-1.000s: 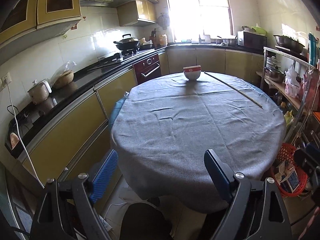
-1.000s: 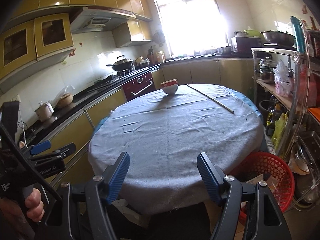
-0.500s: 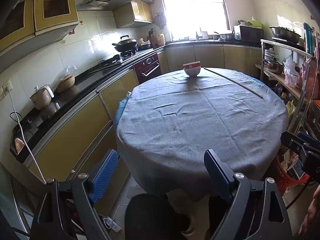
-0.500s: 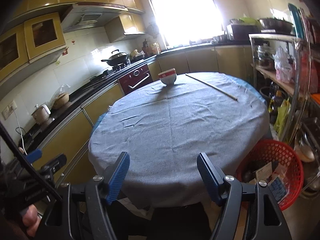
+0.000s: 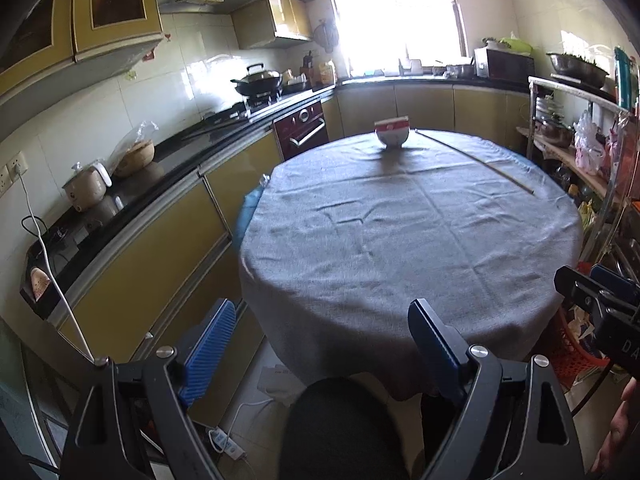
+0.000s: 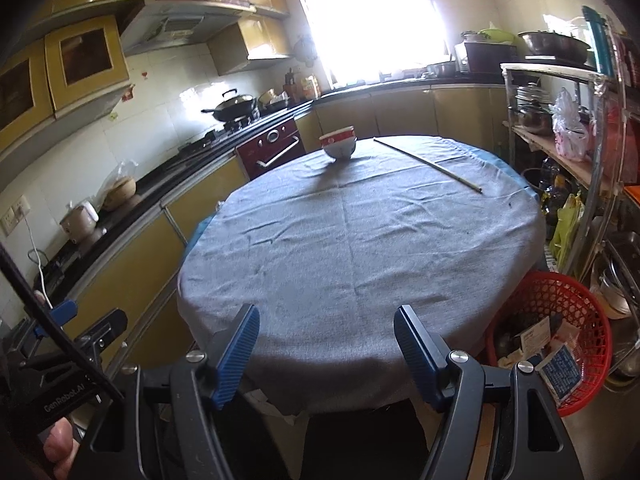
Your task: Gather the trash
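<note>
A red plastic basket (image 6: 560, 320) stands on the floor right of the round table (image 6: 360, 240) and holds several wrappers and packets; a sliver of it shows in the left wrist view (image 5: 568, 360). My left gripper (image 5: 320, 344) is open and empty, in front of the table's near edge. My right gripper (image 6: 326, 344) is open and empty, also in front of the near edge, left of the basket. The table carries a grey cloth (image 5: 400, 232), a red and white bowl (image 6: 338, 145) and a long thin stick (image 6: 428, 164) at the far side.
A black counter (image 5: 140, 184) with yellow cabinets runs along the left, with a wok (image 5: 258, 82) on the stove. A metal shelf rack (image 6: 560, 140) with pots and bags stands right of the table. A power strip (image 5: 224, 444) lies on the floor.
Both grippers have drawn back from the table and stay open. The table now looks farther off, and more of the red basket shows in the right wrist view.
</note>
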